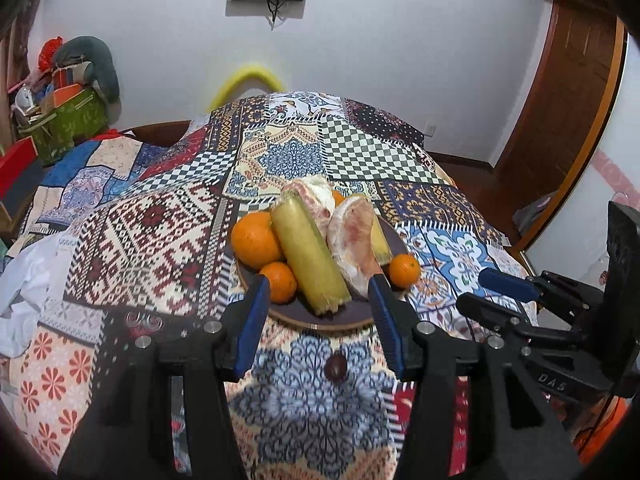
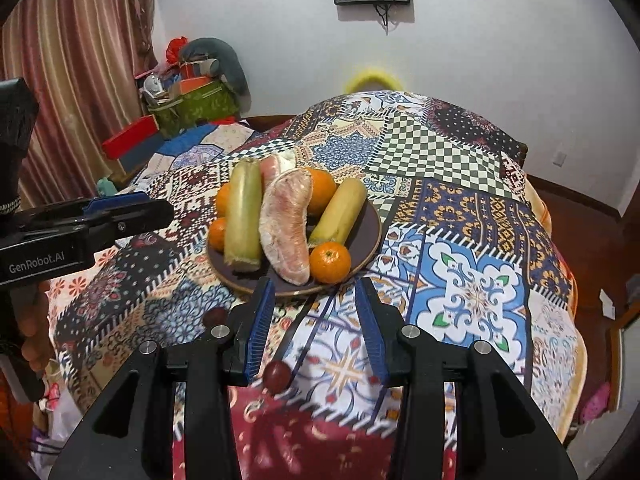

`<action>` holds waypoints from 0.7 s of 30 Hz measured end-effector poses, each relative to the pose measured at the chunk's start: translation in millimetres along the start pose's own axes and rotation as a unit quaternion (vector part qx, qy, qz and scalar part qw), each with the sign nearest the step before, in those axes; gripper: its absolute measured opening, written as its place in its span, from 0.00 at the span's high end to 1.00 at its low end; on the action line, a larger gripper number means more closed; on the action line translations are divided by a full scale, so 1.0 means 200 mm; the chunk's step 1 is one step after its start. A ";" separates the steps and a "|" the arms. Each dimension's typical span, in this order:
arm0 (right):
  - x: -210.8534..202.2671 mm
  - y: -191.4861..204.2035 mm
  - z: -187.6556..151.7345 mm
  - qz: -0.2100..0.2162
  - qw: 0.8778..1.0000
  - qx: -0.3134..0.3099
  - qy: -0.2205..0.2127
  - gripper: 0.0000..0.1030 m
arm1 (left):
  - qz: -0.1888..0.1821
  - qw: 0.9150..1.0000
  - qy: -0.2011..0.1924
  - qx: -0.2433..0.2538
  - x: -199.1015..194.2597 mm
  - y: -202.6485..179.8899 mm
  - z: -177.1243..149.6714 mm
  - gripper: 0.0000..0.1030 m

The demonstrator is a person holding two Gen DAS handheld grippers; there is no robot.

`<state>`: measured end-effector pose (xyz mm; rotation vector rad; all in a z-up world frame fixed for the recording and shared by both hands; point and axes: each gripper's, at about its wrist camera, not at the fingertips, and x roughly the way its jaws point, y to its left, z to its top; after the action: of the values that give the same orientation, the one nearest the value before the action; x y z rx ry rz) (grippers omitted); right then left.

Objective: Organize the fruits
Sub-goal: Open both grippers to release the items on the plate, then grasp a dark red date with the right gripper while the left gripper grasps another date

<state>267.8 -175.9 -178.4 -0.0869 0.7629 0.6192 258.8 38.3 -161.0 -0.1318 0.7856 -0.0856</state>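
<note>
Hovering low over the patchwork cloth of the worktop, both grippers point at a dark round plate loaded with fruit. On it lie two sugarcane pieces, two peeled pomelo segments and several oranges; the front orange sits close to the plate's near rim. The left gripper has its fingers apart with nothing between them, their tips level with that near rim. The right gripper likewise has fingers apart and unloaded, just short of the plate. Two small dark red fruits lie loose on the cloth: one between the right fingers, near the left one; another further left, between the left gripper's fingers in its own view. Open cloth stretches right of the plate to the worktop's edge.
</note>
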 end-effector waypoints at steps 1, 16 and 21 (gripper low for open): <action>-0.01 0.01 -0.01 -0.001 1.000 -0.001 0.001 0.63 | -0.002 1.000 0.002 -0.002 -0.02 0.00 -0.02 0.51; 0.11 0.08 -0.25 0.010 0.997 -0.001 0.074 0.63 | -0.001 0.998 0.063 -0.014 0.02 0.06 -0.31 0.51; 0.16 0.11 -0.27 0.023 0.996 0.000 0.088 0.63 | -0.008 0.996 0.082 -0.022 0.07 0.07 -0.38 0.51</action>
<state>241.0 -158.1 -236.2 -0.1263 0.9367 0.6608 215.2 43.9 -226.9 -0.1743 0.9504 -0.0947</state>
